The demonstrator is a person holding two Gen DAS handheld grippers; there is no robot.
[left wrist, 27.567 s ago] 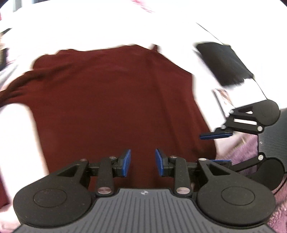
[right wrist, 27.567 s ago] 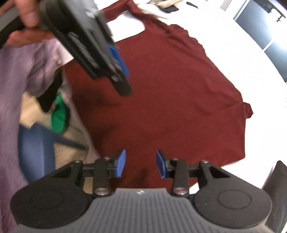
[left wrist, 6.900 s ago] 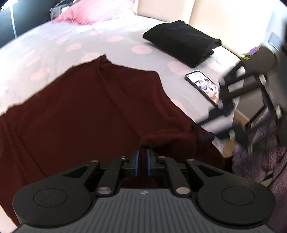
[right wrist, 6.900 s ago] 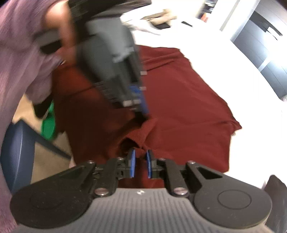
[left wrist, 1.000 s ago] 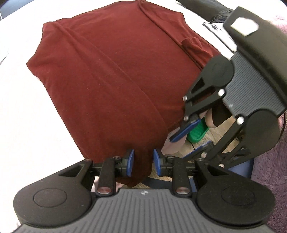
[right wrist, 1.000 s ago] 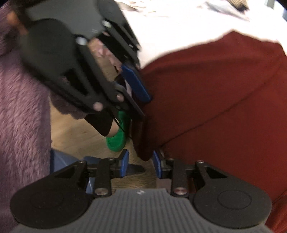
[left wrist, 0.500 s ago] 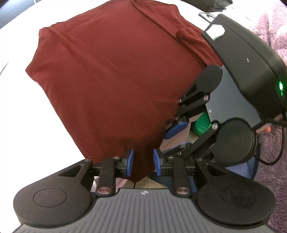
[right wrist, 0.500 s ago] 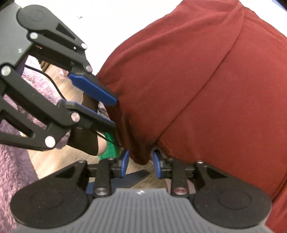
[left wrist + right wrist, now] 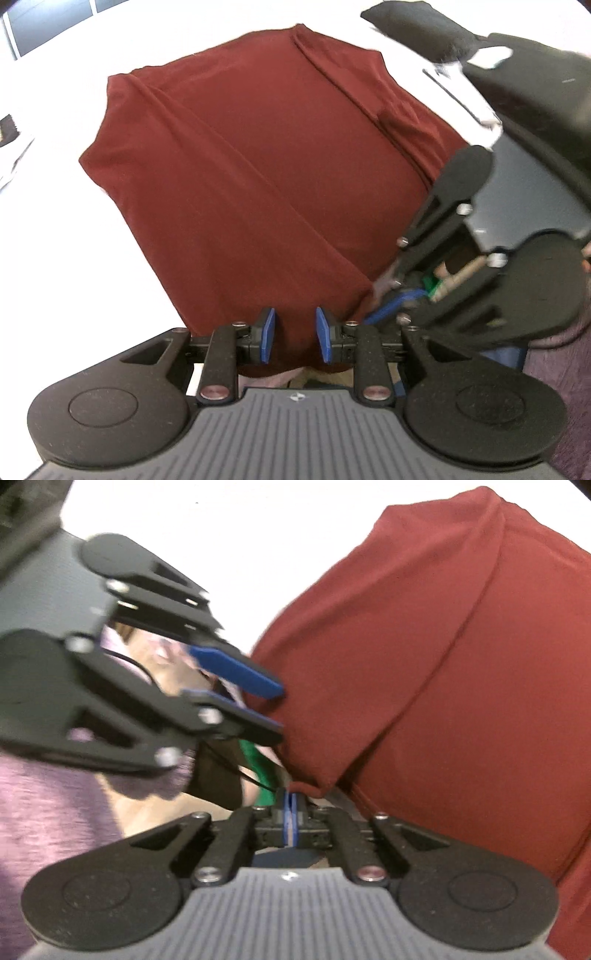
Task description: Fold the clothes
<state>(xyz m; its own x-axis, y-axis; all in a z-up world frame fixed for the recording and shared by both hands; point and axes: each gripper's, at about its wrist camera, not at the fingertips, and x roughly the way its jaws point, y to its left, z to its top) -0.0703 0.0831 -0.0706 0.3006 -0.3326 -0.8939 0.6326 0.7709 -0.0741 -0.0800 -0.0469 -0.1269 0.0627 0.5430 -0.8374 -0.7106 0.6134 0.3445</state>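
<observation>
Two tools are working the near edge of a dark red T-shirt (image 9: 258,177), which is spread over a white bed (image 9: 55,229) with both sides already turned in along long creases, its bottom hem hanging off the bed edge toward the floor.

The left tool (image 9: 292,336) is parted to a medium gap with the hem sitting between the blue pads (image 9: 266,334), but nothing is pinched there yet as far as can be seen. The right tool (image 9: 290,821) is closed tight, and a little nub of red cloth pokes out right at the fingertips, so it's judged to be clamped on the hem corner, though the shot is blurry.

What could go wrong from here:
- With only one corner gripped, a lift would drag the shirt skew and the side folds could get pulled open. That loose left grip would be the cause.
- The right pinch looks tiny. A thin bite like that could slip out once the fabric's weight is taken.
- The hem dangles off the bed, so if it's dropped, the weight could tug more cloth over the edge.
- Both tools sit very close together, so a bump between them is possible.

Containers: none can be made out. Only a folded black garment (image 9: 417,27) is seen at the far end of the bed.
</observation>
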